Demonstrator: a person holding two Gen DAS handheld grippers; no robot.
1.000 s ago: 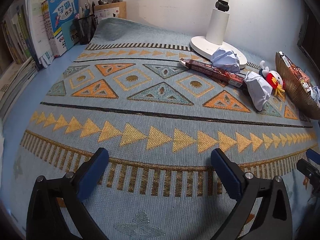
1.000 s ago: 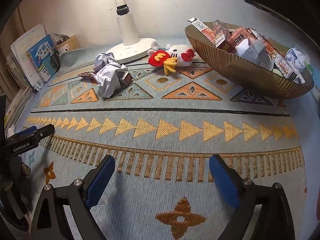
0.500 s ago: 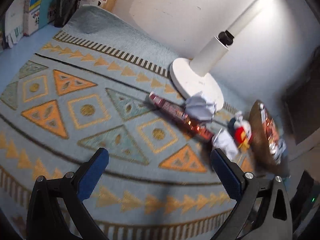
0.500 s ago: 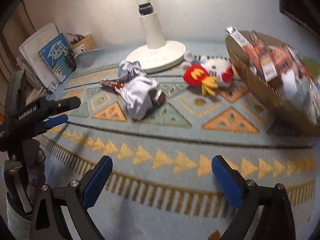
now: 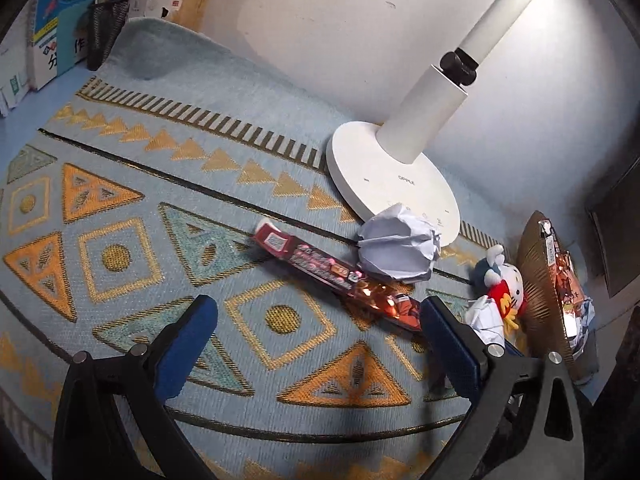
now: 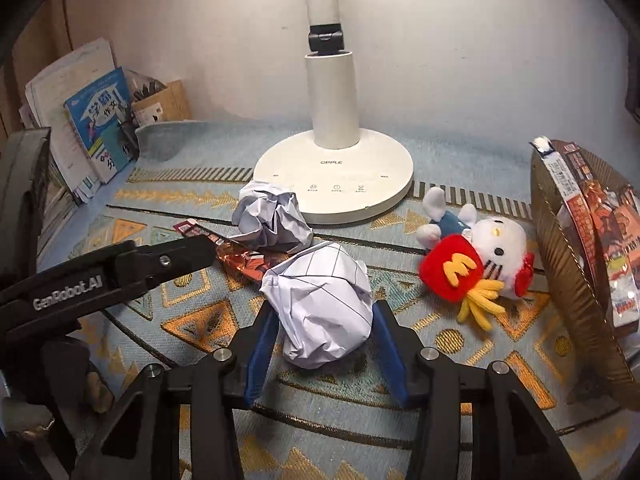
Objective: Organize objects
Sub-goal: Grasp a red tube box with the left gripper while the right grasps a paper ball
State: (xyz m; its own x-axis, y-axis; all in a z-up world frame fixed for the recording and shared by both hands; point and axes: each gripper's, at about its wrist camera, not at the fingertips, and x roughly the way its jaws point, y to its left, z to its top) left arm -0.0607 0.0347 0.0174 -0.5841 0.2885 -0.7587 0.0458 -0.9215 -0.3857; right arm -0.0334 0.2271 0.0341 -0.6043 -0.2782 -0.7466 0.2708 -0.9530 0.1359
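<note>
Right hand-held gripper (image 6: 322, 320) pinching lined paper ball (image 6: 320, 310) (on mat), left hand-held gripper (image 5: 316, 320) spread, nearing snack box (image 5: 336, 272)

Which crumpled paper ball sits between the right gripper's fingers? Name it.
The nearer ball, with ruled black lines: it lies between the right gripper fingers. The other paper ball lies farther back, against the lamp base, beyond the snack wrapper.

A paper ball (image 6: 324, 304) lies before the lamp base (image 6: 340, 184); the plush toy (image 6: 476, 260) lies right of it, beside the basket (image 6: 568, 280).
</note>
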